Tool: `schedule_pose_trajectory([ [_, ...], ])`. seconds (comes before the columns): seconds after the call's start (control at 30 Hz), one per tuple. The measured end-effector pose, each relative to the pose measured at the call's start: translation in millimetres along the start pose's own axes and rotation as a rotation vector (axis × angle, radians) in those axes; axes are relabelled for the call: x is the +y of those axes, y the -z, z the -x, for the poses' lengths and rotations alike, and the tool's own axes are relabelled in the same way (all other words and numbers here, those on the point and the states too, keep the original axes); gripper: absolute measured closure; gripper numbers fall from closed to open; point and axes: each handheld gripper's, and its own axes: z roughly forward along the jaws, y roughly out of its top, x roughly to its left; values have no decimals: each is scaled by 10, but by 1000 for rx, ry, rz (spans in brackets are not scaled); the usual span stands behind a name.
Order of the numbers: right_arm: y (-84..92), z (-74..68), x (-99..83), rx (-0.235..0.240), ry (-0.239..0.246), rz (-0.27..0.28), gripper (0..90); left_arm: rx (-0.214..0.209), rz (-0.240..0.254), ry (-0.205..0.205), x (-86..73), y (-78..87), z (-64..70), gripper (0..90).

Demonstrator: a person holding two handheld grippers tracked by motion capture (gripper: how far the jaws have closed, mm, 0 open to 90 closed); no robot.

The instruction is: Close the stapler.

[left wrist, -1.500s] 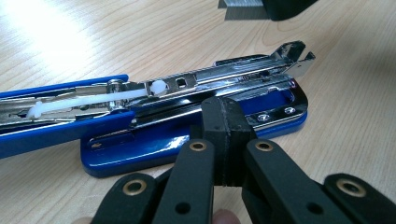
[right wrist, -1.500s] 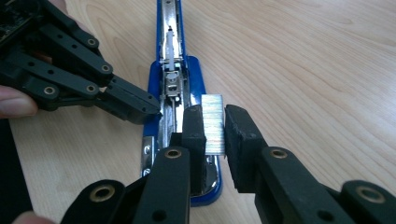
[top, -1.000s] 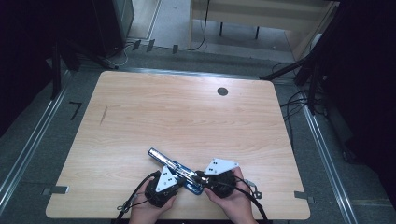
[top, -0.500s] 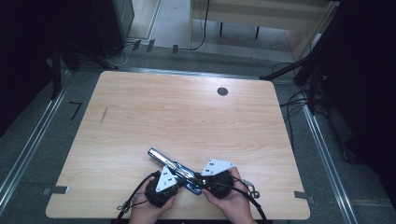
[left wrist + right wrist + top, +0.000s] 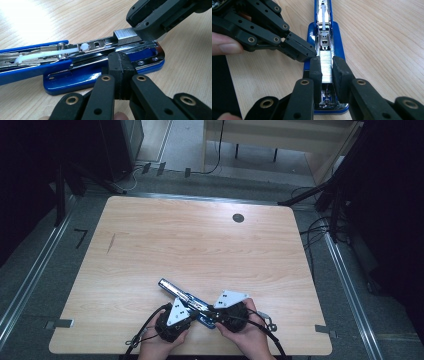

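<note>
Now loading step: my right claw (image 5: 326,68) pinching staple strip (image 5: 326,65) over open stapler (image 5: 100,72) channel, tabletop below. Left claw (image 5: 119,75) pressed together, bracing stapler base beside it. Next: I judge strip needs lowering straight, then release.

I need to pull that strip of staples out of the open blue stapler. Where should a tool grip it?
Grip the staple strip across its two long flat sides, coming along the channel from the stapler's front end, as the right tool does. The strip sits proud of the rails, while the pusher blocks the far end.
</note>
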Motion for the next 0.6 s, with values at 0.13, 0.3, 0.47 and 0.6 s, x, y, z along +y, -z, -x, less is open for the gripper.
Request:
schedule_pose_trajectory([
  [0.13,1,9,-1,3,-5,-1,799,1,0,0,0,0,1,900],
  [0.3,-1,14,0,4,-2,1,798,1,0,-1,0,0,2,900],
  [0.47,-2,12,2,2,2,0,797,1,0,0,0,0,1,900],
  [0.6,-8,9,4,1,8,3,795,1,0,-1,0,0,1,900],
])
